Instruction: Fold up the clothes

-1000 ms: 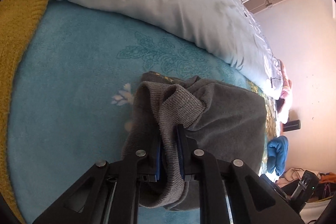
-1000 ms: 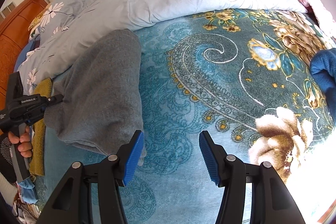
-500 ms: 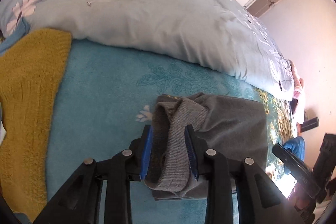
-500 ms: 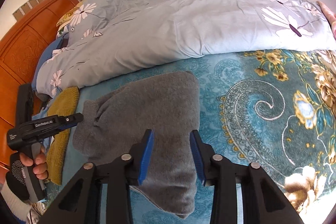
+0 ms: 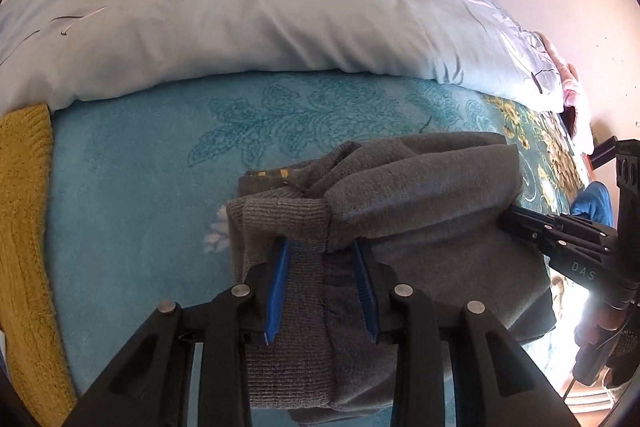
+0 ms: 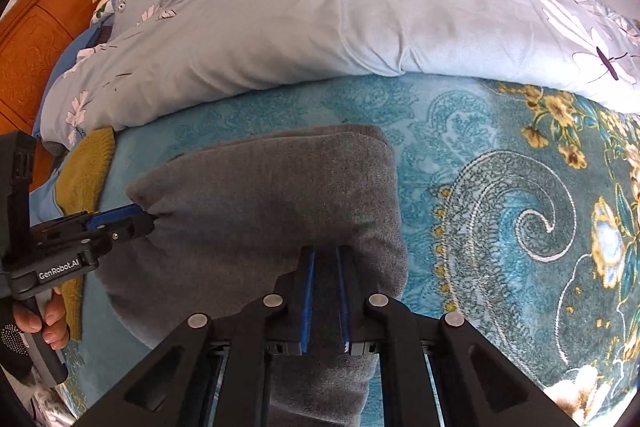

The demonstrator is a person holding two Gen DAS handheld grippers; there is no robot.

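While both tools pinch the grey garment [image 6: 260, 195], teal blanket [image 6: 500, 187] lies bare rightward

Lighting: bright daylight, both views. Strongest source at lower right of each frame; there the patterned blanket [image 6: 520, 211] washes out to white glare.
Glare: wall [image 5: 568, 27] at upper right of the left wrist view is overexposed, pinkish.
Shadows: soft band under the pale duvet [image 5: 240, 19] edge; darker folds in the grey garment [image 5: 420, 195]; gripper bodies near-black, low detail.
Distortion: heavy fisheye; bed edges bow, black vignette rings all corners.
Focus: centre sharp, knit texture legible; mild softness and smearing toward the rim. No marked motion blur.
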